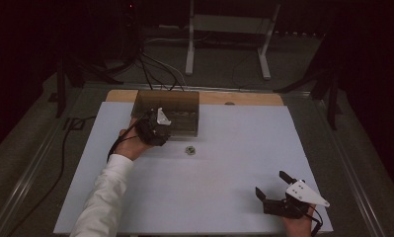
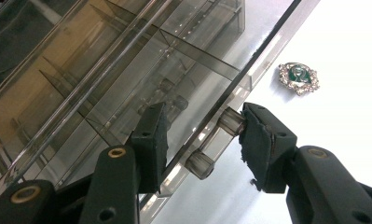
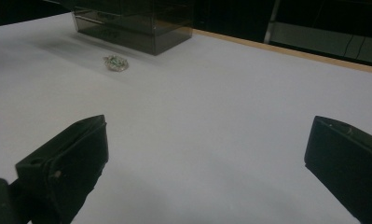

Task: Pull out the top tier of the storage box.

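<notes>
Your white rectangular tabletop (image 1: 224,197) carries everything, with a strip of bare wood along its far edge. At the far left of it stands the smoky transparent plastic organiser box (image 1: 177,106), split inside by clear dividers into several compartments; its front face is a drawer panel bearing two short clear cylindrical knobs (image 2: 231,122).

Your left gripper (image 1: 157,129) sits right against the front of that box, your hand in a white sleeve behind it. In the left gripper view its jaws stand partly apart and straddle the drawer front: one pad lies on the box side of the panel, the other just at the end of the upper knob. It looks like touching, but you cannot quite tell whether the pads press on anything.

Your right gripper (image 1: 276,187) rests low at the near right corner of the table, well apart from the box, its jaws spread wide with nothing between them.

The small silver brooch with a green centre stone (image 2: 299,78) lies flat on the white surface, just in front of the box and near your left gripper.
</notes>
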`<state>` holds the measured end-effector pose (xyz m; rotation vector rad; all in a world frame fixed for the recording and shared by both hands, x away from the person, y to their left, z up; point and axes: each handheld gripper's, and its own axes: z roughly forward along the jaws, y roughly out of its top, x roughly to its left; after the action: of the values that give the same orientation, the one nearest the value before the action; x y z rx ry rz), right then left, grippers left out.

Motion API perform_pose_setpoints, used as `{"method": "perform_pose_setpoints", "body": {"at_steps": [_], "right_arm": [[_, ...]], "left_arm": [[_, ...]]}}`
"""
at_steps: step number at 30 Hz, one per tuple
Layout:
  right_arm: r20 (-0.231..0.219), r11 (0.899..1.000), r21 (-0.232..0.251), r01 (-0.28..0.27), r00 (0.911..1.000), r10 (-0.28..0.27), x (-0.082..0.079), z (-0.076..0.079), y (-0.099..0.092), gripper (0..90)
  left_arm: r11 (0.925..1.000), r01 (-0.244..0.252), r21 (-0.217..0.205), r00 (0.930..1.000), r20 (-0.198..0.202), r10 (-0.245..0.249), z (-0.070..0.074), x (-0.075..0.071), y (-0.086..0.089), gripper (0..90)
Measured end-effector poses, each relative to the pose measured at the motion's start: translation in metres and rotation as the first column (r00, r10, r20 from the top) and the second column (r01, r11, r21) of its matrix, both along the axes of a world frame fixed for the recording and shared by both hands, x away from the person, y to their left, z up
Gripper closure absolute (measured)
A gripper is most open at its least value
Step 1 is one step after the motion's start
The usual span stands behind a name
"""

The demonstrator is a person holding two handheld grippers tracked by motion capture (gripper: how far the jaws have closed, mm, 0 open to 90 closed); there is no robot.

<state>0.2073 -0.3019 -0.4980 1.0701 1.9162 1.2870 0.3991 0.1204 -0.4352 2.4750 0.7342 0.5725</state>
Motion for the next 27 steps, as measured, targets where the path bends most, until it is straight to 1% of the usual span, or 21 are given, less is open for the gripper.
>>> {"method": "perform_pose_setpoints", "body": {"at_steps": [15,27], "right_arm": [[-0.001,1.0,-0.001,-0.002,1.0,0.002,0.0,0.0,0.0,0.0],[-0.001,1.0,-0.003,-0.005,1.0,0.005,0.0,-0.001,0.001,0.0]], "left_arm": [[0.9998,0.011,0.018,0.9999,0.004,-0.011,0.0,-0.006,-0.001,54.8],[0.9996,0.022,0.017,0.9996,0.017,-0.022,-0.001,-0.015,-0.001,55.3]]}}
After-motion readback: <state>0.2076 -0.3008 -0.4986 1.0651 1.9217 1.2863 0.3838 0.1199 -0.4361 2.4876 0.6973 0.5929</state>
